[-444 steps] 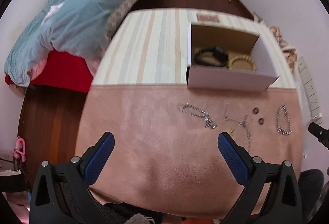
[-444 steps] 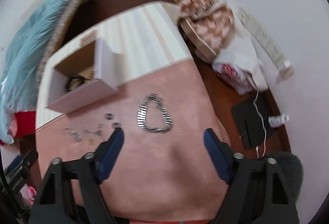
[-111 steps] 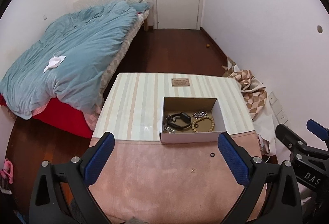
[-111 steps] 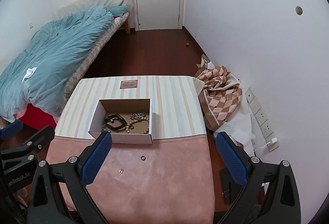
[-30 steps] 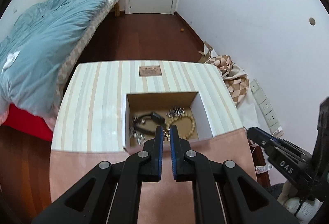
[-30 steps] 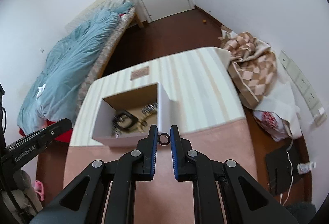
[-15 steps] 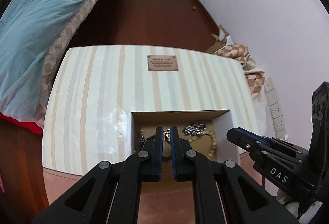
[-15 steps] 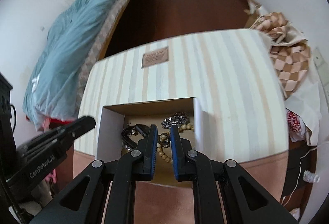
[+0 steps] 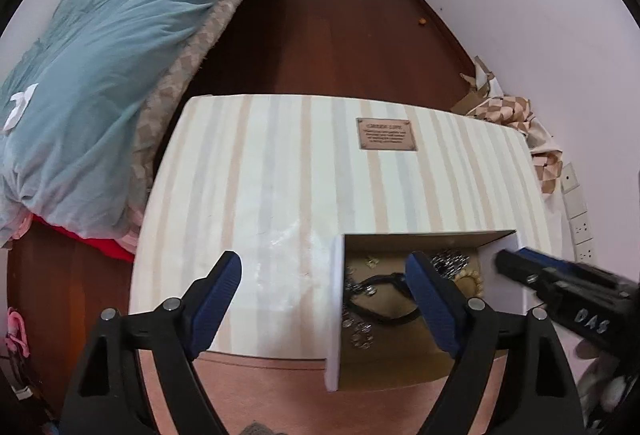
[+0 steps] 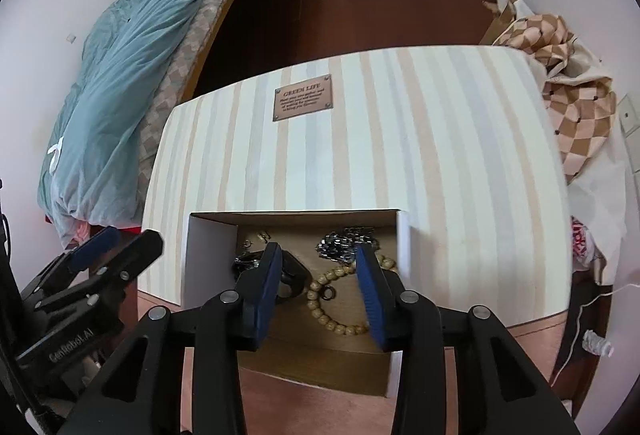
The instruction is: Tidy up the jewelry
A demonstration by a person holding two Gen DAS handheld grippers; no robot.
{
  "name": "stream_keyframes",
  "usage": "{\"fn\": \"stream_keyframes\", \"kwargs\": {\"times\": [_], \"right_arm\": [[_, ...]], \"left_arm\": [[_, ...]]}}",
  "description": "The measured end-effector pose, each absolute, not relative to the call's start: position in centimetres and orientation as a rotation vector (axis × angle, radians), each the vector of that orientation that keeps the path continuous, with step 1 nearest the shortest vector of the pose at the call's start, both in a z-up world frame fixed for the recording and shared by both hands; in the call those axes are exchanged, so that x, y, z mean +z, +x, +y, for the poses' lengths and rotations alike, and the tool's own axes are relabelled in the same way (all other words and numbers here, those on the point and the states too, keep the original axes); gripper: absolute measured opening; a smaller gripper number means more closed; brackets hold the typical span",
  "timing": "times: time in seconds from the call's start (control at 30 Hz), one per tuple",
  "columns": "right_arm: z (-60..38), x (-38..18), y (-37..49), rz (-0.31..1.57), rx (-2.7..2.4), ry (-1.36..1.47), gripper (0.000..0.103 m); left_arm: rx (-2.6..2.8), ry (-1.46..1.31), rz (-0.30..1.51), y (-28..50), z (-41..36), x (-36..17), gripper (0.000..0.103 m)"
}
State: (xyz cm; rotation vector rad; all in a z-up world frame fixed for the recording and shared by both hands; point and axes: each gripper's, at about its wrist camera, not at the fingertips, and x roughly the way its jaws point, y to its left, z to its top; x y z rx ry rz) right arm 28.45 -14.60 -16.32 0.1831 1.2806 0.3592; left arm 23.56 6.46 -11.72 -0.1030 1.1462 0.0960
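Note:
An open white cardboard box stands on the table and holds jewelry: a wooden bead bracelet, a silver chain, a black band and small earrings. A small dark ring lies inside the box by the beads. My right gripper is open and empty, low over the box. My left gripper is open and empty, straddling the box's left wall. The right gripper's tip shows in the left wrist view.
The table has a striped cloth with a brown label at the back and a pink suede cover at the front. A bed with a blue duvet is on the left. Checked fabric lies right.
Both grippers were shut half a second ago, the right on a dark ring, the left on a small gold piece. Both have opened over the box; the ring now lies inside.

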Motion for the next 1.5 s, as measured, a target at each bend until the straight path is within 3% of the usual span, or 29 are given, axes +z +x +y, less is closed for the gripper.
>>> {"fn": "stream_keyframes", "kwargs": {"times": [0.07,0.17,0.2,0.27,0.37,0.7,1.5], "right_arm": [[-14.7,-15.8,27.8,1.262,0.341,0.141,0.042],[-15.2,-14.9,26.6,1.221,0.283,0.066,0.065],[-15.3,-14.6,26.0,1.201,0.255,0.032,0.076],[-15.5,-14.2,25.0,1.171,0.211,-0.019,0.088],[-16.1,-14.3,22.9,1.155,0.12,-0.078,0.096],[-17.0,-12.6,17.9,1.107,0.062,-0.082,0.1],[-19.5,5.0,3.5,0.805,0.073,-0.052,0.1]], "left_arm": [[0.102,-0.102,1.152,23.2,6.7,-11.9,0.085],[0.125,-0.086,1.155,22.4,6.8,-11.9,0.101],[0.132,-0.076,1.145,21.9,6.7,-11.8,0.101],[0.15,-0.043,1.121,21.1,6.3,-11.5,0.101],[0.165,-0.004,1.094,19.9,5.5,-11.3,0.102],[0.145,-0.033,1.084,16.0,4.1,-10.5,0.102],[0.091,-0.037,0.861,3.8,1.7,4.9,0.102]]}}
